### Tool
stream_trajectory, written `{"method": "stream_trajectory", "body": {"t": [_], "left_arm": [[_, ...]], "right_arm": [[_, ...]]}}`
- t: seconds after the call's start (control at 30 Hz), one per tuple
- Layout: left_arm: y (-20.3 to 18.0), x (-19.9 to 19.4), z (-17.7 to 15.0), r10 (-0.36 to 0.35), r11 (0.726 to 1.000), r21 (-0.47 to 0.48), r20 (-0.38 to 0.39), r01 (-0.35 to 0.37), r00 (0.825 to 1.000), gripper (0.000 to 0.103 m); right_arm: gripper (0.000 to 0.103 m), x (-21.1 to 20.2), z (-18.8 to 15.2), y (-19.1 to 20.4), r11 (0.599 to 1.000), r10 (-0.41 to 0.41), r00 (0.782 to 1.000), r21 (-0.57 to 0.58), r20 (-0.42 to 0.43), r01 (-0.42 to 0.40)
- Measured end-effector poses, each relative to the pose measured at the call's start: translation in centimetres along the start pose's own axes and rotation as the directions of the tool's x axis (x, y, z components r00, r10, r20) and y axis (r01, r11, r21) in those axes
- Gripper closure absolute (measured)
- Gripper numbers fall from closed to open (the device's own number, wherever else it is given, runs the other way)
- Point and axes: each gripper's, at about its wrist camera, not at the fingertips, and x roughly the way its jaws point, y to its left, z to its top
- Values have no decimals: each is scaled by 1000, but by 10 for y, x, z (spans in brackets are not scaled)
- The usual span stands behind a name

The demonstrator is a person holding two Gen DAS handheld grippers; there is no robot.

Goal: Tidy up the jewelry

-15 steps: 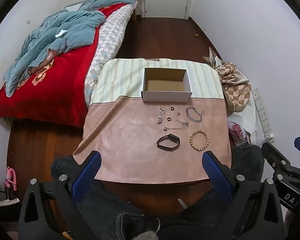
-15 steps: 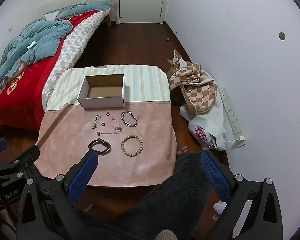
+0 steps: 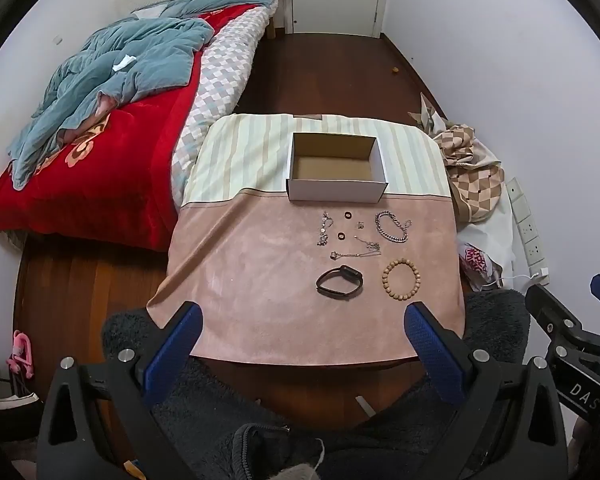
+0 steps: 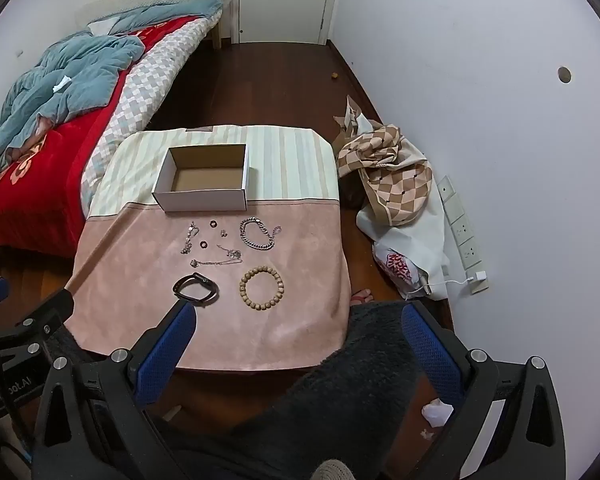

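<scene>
An empty white cardboard box [image 3: 337, 168] [image 4: 205, 180] stands at the far middle of a cloth-covered table [image 3: 252, 272]. In front of it lie a black wristband [image 3: 339, 281] [image 4: 196, 289], a wooden bead bracelet [image 3: 402, 279] [image 4: 261, 288], a silver chain bracelet [image 3: 392, 227] [image 4: 258, 234], two small dark rings [image 3: 341, 236], thin silver chains [image 3: 356, 254] and a dangling silver piece [image 3: 324, 227]. My left gripper [image 3: 302, 344] is open and empty above the table's near edge. My right gripper [image 4: 300, 340] is open and empty near the table's front right corner.
A bed with a red cover and blue quilt [image 3: 100, 92] stands left of the table. Checked fabric and plastic bags [image 4: 392, 184] lie on the floor at the right by the wall. A dark fuzzy cloth [image 4: 340, 392] fills the foreground. A closed door [image 4: 284, 0] is at the back.
Both views have shifted only slightly; the jewelry and box lie as before and both grippers stay open.
</scene>
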Motion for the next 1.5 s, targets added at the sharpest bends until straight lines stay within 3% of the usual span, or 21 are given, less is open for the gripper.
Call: {"method": "stream_trajectory", "body": {"t": [1.5], "left_arm": [[5, -11, 1, -3, 1000, -4, 23, 3, 1000, 0]], "right_arm": [[0, -7, 6, -5, 1000, -6, 1000, -9, 9, 6]]}}
